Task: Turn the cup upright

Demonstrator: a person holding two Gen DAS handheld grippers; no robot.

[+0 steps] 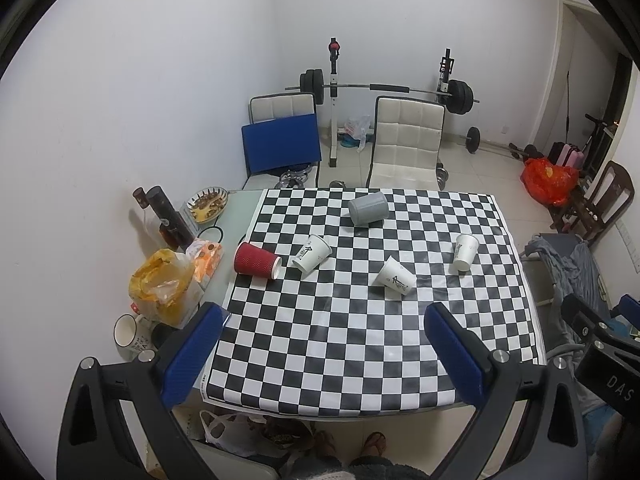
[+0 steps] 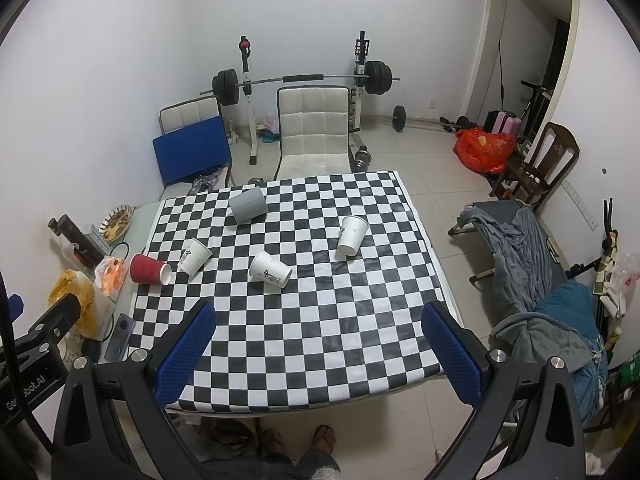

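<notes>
Five cups on their sides on the checkered desk point(image 1: 360, 360): red cup point(image 1: 257, 261), grey cup point(image 1: 368, 208), three white cups point(image 1: 395, 278). Well ahead of left claw point(image 1: 326, 344) and right claw point(image 2: 320, 344), both spread wide, holding nothing.

Five cups on their sides on the checkered bench point(image 1: 360, 340): red ribbed cup point(image 1: 256, 261), three white paper cups point(image 1: 312, 253) point(image 1: 396, 278) point(image 1: 466, 252), grey cup point(image 1: 368, 209).
</notes>
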